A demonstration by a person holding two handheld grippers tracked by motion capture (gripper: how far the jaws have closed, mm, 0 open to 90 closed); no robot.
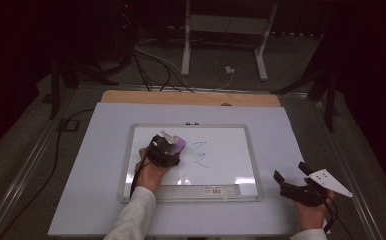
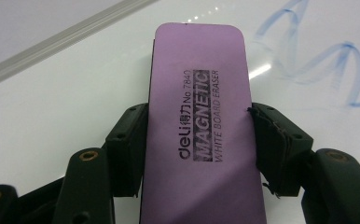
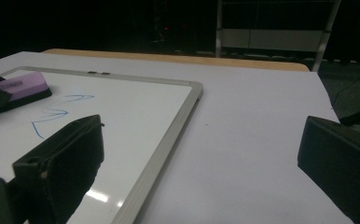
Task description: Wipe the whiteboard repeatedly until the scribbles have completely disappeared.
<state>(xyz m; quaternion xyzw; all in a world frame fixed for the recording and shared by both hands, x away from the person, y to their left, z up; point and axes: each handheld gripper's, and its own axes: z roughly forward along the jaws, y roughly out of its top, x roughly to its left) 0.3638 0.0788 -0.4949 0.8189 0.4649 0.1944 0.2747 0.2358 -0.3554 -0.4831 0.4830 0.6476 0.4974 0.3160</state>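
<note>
High view: whiteboard [image 1: 143,131] flat on white worktop [image 1: 91,165].
Left claw [image 2: 199,140]: clamped on purple eraser [image 2: 201,116], jaws pressing both long sides.
Eraser: on whiteboard, left half, just left of blue scribble [image 1: 200,153]; not touching it.
Scribble: near whiteboard centre.
Right claw [image 1: 289,175]: released, jaws wide apart, nothing between; over bare worktop, right of whiteboard, off its frame.

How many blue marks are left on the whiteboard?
2: an upper zigzag and a lower one, both near the middle of the whiteboard, just right of the eraser that the left gripper holds. Fainter traces under the eraser may be hidden.
</note>
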